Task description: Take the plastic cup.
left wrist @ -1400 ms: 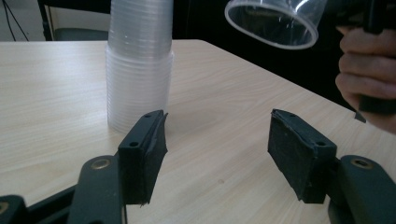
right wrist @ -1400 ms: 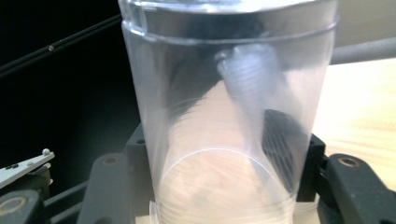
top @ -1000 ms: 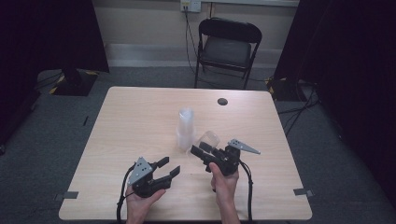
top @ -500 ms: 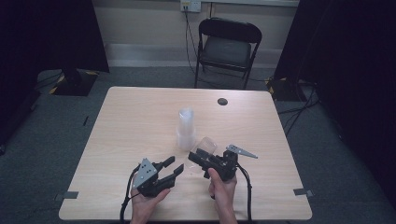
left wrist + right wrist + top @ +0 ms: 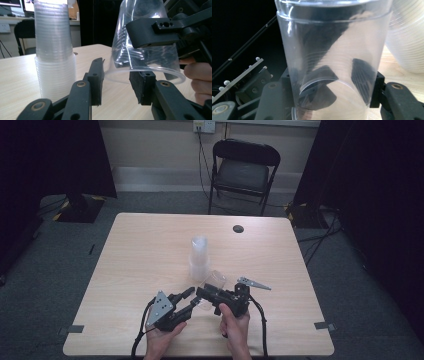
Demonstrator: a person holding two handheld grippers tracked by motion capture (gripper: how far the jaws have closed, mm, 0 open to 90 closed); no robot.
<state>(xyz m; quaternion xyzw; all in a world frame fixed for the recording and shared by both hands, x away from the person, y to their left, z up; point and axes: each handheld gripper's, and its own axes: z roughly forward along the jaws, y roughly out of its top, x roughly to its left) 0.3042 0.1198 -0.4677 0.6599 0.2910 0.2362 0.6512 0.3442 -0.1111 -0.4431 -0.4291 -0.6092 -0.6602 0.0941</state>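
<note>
Clear plastic cup (image 5: 332, 62) is clamped in the right tool (image 5: 212, 296); left tool (image 5: 116, 82), jaws apart, sits at its nine o'clock, cup stack (image 5: 199, 257) at twelve.

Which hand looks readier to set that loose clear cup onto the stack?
Right. The right gripper already clamps the clear cup beside the stack; the left gripper is open.
</note>
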